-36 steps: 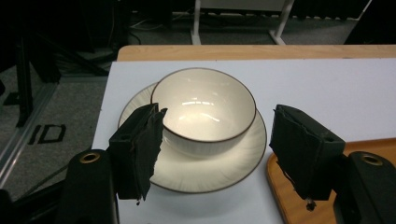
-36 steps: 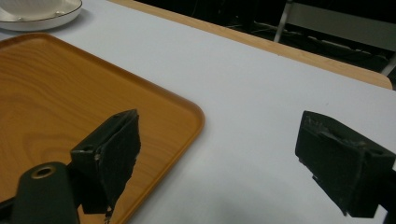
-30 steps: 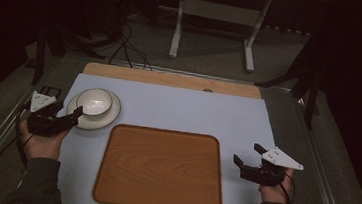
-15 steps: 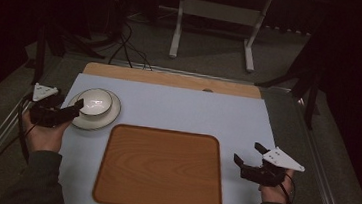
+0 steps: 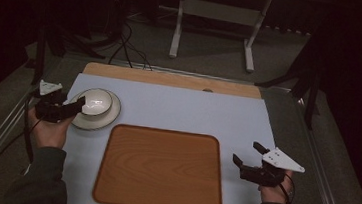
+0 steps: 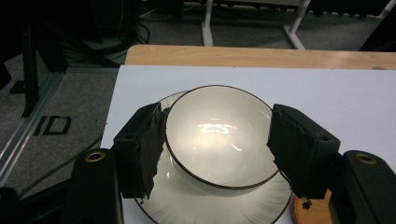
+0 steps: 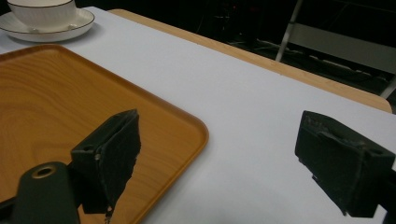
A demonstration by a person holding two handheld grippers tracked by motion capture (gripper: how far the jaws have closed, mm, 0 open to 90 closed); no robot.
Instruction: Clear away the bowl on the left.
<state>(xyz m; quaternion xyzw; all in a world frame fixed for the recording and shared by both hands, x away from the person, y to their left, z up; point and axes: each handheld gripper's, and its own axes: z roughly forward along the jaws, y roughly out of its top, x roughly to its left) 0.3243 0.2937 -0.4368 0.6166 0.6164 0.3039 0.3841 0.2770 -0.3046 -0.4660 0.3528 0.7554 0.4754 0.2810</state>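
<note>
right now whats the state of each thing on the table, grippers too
bowl: upright, empty, sitting on the saucer
saucer: flat on the white mat, beside the tray
tray: flat, empty
left gripper: open, jaws either side of the bowl, just been closing, grip not yet clear
right gripper: open, holding nothing, over the mat by the tray

bowl (image 6: 219,140): cream, dark rim | saucer (image 6: 187,196): cream | tray (image 5: 160,168): wood-grain orange-brown

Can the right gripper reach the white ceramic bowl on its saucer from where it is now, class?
Probably not directly: the right gripper sits open at the table's far side, with the wooden tray between it and the white ceramic bowl, whose sides the left gripper already brackets.
</note>
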